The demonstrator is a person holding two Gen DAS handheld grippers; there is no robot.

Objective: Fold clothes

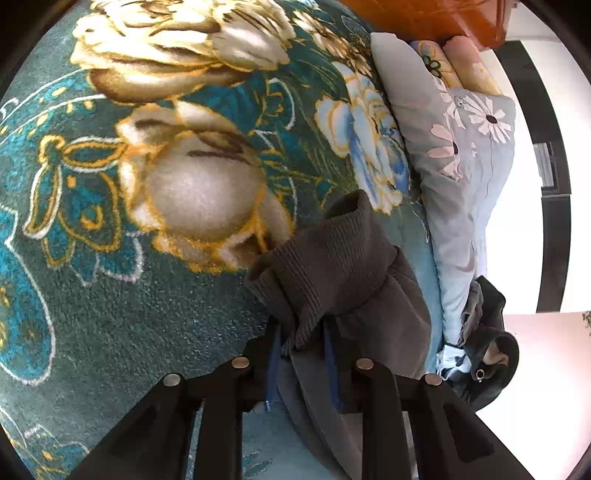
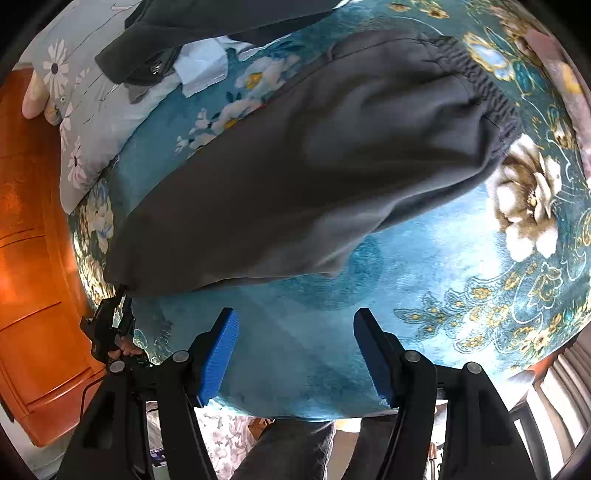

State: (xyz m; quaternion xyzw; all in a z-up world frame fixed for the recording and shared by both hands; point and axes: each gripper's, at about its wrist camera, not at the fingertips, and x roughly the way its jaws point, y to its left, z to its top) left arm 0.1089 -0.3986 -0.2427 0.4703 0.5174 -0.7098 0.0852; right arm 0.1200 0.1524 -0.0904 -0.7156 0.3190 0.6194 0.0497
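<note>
The left gripper [image 1: 303, 347] is clamped on the ribbed cuff [image 1: 325, 258] of the grey trousers [image 2: 314, 166], the knit bunched between its blue pads at the bottom centre of the left wrist view. The right gripper [image 2: 295, 354] stands with its jaws apart and nothing between them, low in the right wrist view, over bare blanket [image 2: 295, 332] just below the trousers. The trousers lie spread across the middle of that view, their elastic waistband [image 2: 491, 96] at the upper right. A dark garment [image 2: 207, 26] lies bunched at the top left there, beside something white [image 2: 203, 66]. A flowered grey pillow [image 1: 465, 147] lies along the right of the left wrist view. Everything rests on the teal blanket with large cream and gold flowers. An orange wooden panel [image 2: 33, 258] fills the left edge of the right wrist view.
</note>
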